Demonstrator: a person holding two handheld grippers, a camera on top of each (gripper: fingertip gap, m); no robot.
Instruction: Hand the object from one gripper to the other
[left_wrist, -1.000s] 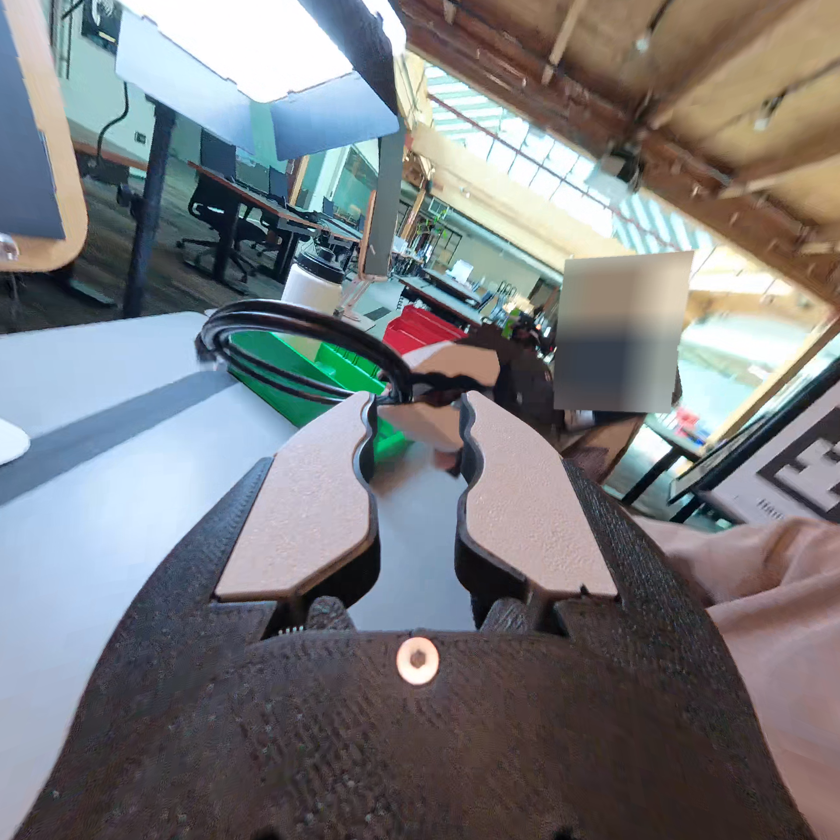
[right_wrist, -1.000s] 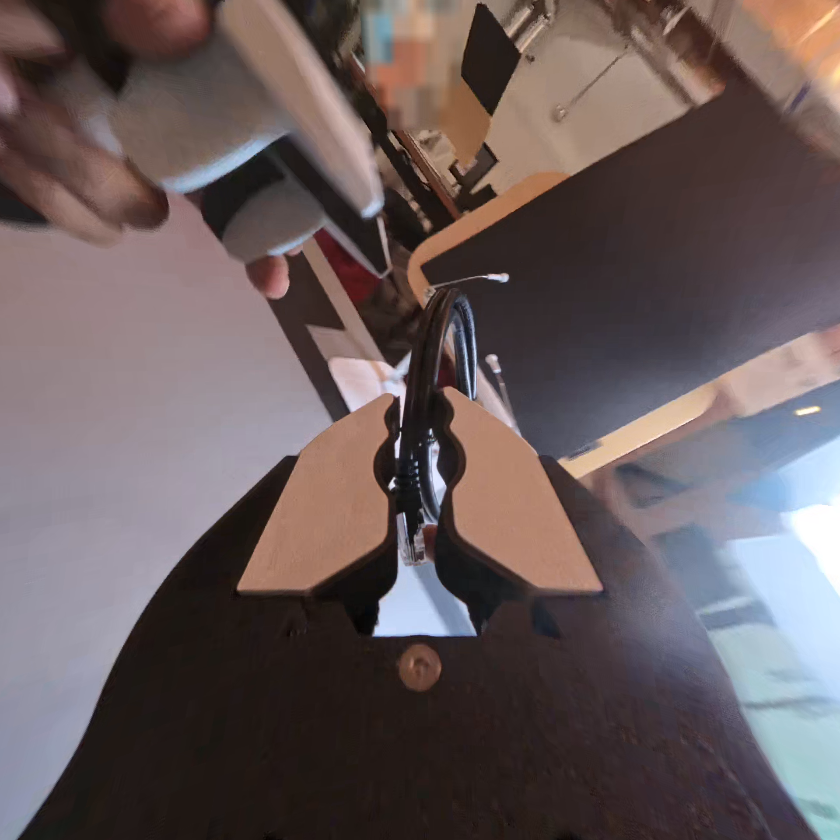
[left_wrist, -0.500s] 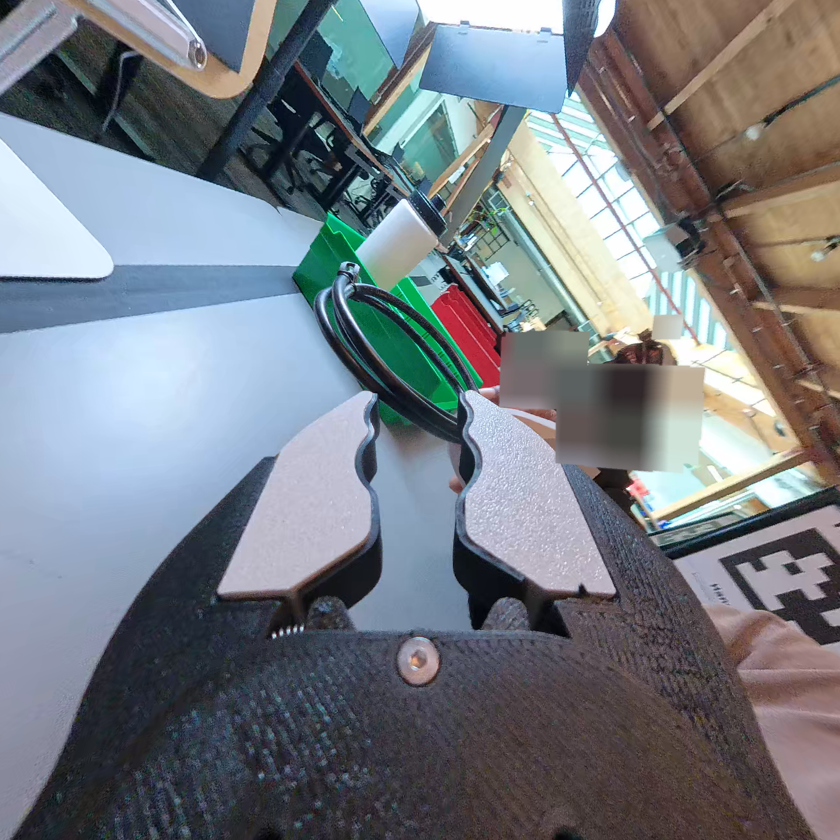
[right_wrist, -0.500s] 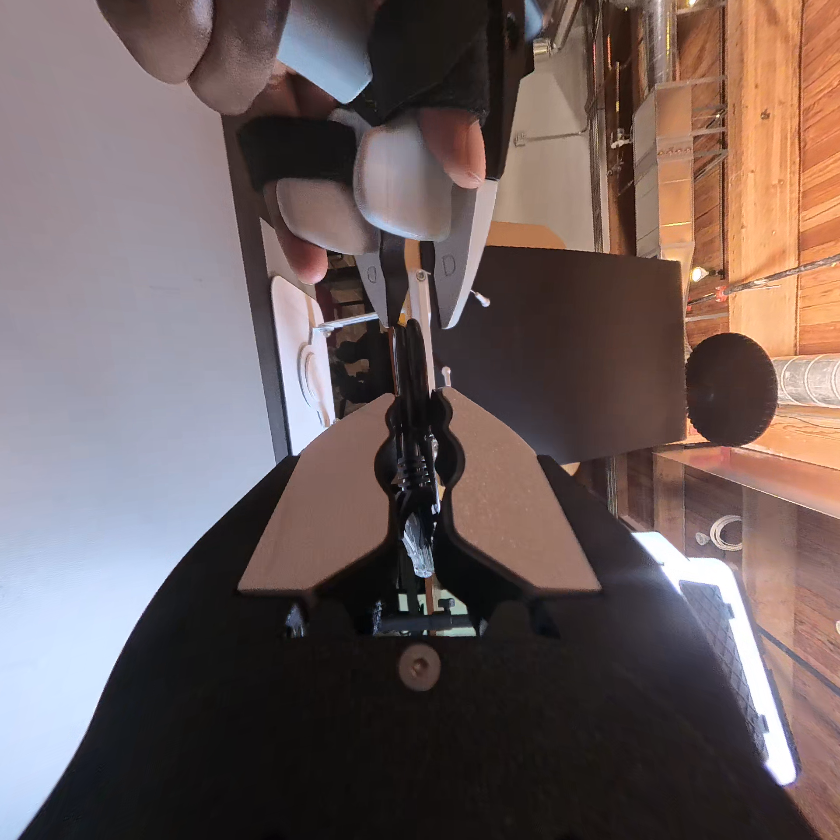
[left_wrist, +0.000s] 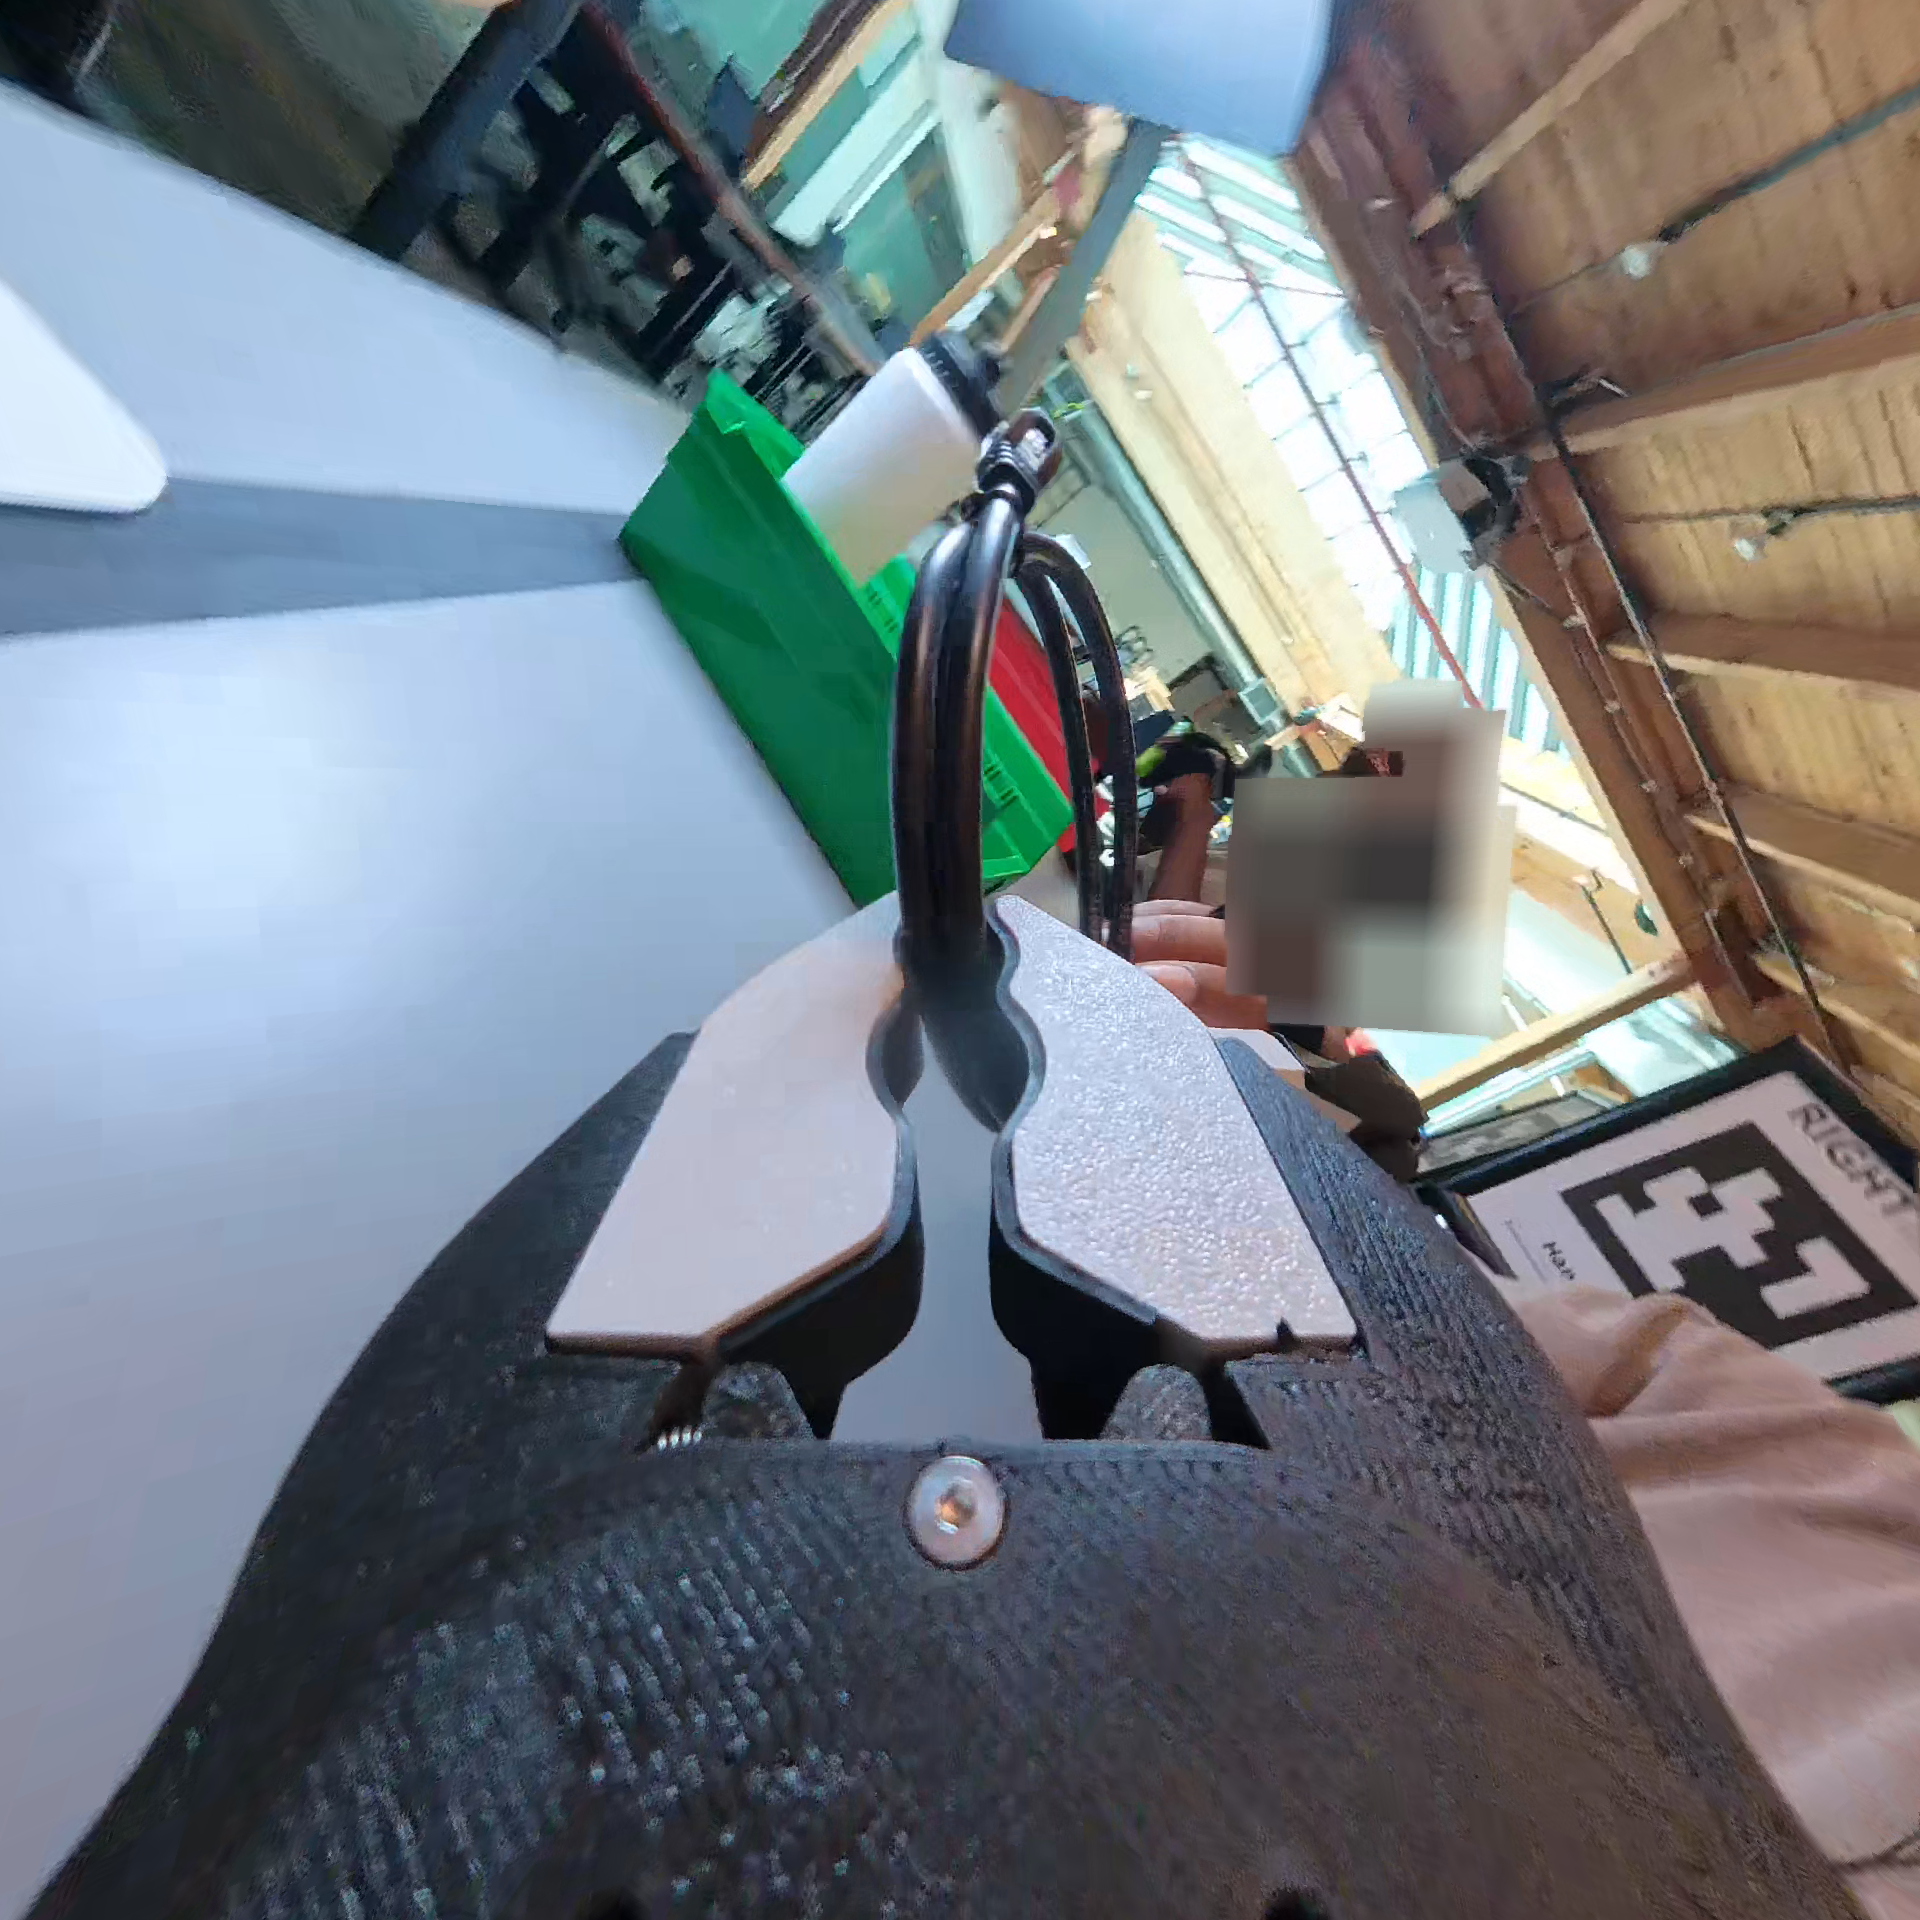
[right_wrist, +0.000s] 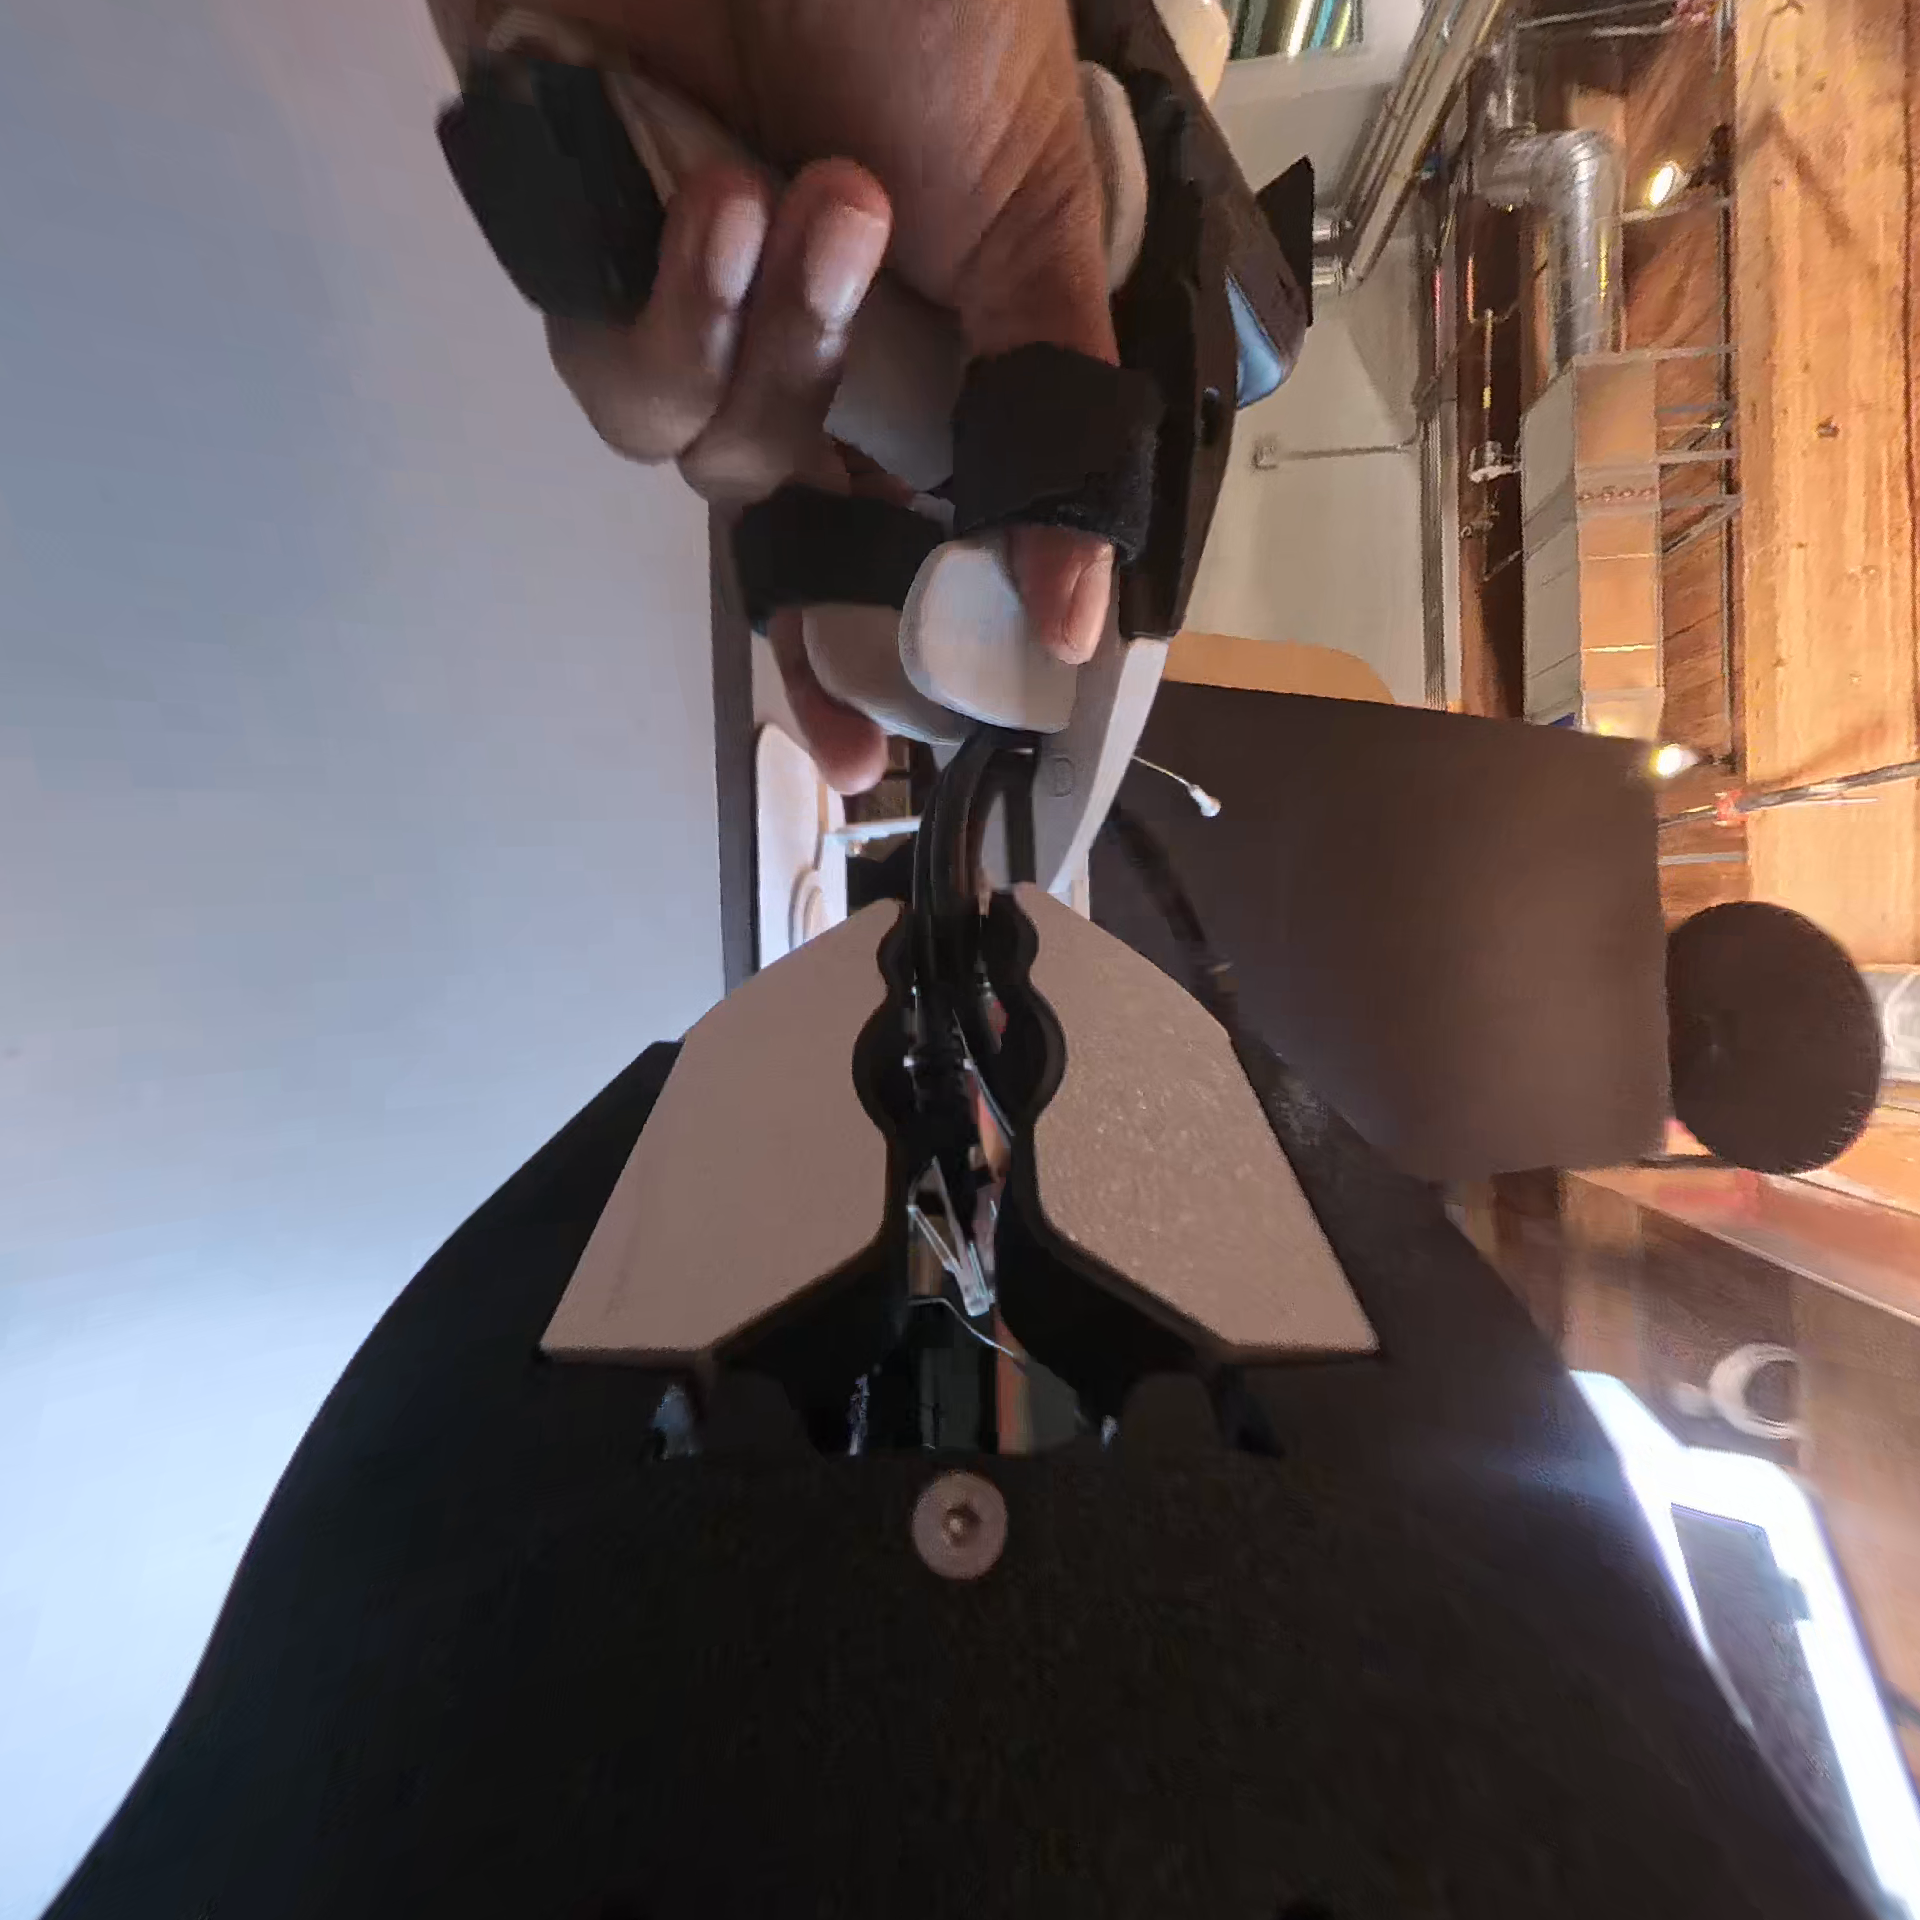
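Now that the left gripper (left_wrist: 951, 971) has pinched down on the coiled black ethernet cable (left_wrist: 940, 727), where half a sec ago its pads stood apart w/ the loop only passing between them, both grippers have hold of the same bundle. In the left wrist view the cable rises from the fingertips toward 12 o'clock, its strain-relief boot at the top by a white bottle (left_wrist: 883, 457), w/ a green bin (left_wrist: 790, 665) and a red bin behind at about 11 o'clock on the grey desk (left_wrist: 312, 831). In the right wrist view the right gripper (right_wrist: 956, 935) is narrow around the strands, the clear plug end (right_wrist: 966, 1257) lying back between its pads toward 6 o'clock; at 12 o'clock the left gripper (right_wrist: 1023, 821) bites the far side of the loop, w/ the person's hand (right_wrist: 831, 260) working its handle. A sec ago that left gripper was off to the 10 o'clock side, well apart from the cable; it has since swung in and closed. So the handover looks mid-way: receiver seems secured, giver not yet released. Next prob. calls for the right gripper to open and back off w/o the plug's latch snagging a pad.
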